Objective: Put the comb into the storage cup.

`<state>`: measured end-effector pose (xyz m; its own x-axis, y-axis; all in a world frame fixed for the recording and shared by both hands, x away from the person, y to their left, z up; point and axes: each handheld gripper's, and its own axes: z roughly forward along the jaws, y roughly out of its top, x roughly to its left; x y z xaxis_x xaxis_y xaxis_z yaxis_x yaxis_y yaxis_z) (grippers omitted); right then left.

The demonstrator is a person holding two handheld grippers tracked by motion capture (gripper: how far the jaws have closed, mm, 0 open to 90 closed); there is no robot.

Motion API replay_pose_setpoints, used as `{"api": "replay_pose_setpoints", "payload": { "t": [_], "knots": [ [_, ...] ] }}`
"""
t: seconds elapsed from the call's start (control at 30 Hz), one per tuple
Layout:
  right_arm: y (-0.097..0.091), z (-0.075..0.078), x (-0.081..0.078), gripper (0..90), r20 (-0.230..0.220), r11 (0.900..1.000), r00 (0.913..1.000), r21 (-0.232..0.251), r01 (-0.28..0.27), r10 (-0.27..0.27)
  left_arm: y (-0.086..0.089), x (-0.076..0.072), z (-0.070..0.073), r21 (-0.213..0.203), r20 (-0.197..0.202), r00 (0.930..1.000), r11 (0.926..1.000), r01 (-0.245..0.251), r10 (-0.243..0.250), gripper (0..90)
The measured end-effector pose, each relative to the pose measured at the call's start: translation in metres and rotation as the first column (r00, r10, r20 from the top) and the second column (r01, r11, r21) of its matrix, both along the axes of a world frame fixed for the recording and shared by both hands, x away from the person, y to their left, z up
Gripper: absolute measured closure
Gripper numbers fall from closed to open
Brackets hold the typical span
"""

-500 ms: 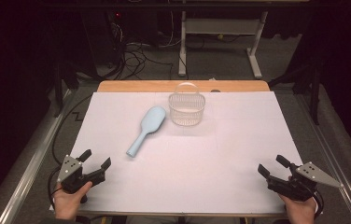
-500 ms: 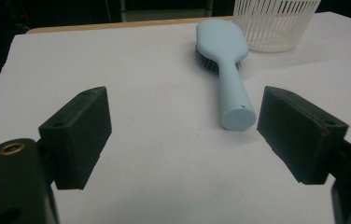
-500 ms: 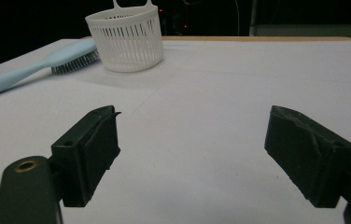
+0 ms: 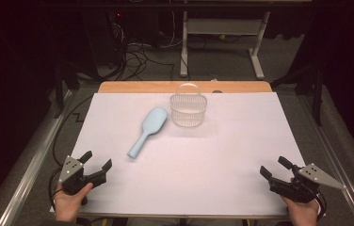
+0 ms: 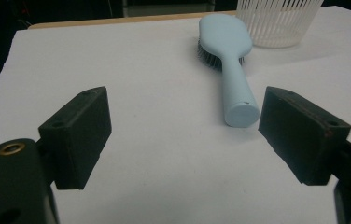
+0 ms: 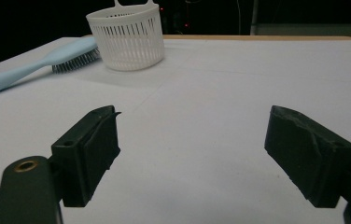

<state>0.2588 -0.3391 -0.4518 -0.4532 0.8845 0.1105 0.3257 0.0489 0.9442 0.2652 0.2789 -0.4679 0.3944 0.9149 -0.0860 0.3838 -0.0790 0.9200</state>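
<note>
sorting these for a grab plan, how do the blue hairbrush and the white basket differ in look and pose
The hairbrush is pale blue, solid and long; the basket is white, round and slatted with see-through walls. The hairbrush lies flat with bristles down, handle toward the left gripper; the basket stands upright, mouth up, handle arched over it. Both rest on the white table cover, close together, with neither gripper touching them.

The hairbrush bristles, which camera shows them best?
The left gripper view: the light blue hairbrush lies close, bristles down, dark bristles showing under its head. The right gripper view shows them smaller, from the side; the high view shows just the smooth back.
</note>
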Motion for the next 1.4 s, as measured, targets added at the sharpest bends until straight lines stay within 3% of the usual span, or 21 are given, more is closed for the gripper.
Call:
{"api": "replay_pose_setpoints", "payload": {
  "t": [0.77, 1.4],
  "knots": [
    [0.0018, -0.0006, 0.0014, 18.5, -0.008, 0.9996, 0.9997, -0.015, -0.025, 0.025, 0.0006, 0.002, 0.0016, -0.005, -0.011, 0.9999, 1.0, -0.008, 0.008, 18.8],
    [0.0031, -0.0009, 0.002, 18.7, -0.01, 0.999, 0.9991, -0.019, -0.041, 0.041, -0.0057, 0.0041, 0.0058, -0.02, 0.005, 1.0, 0.9998, 0.003, -0.002, 18.8]
  ]
}}
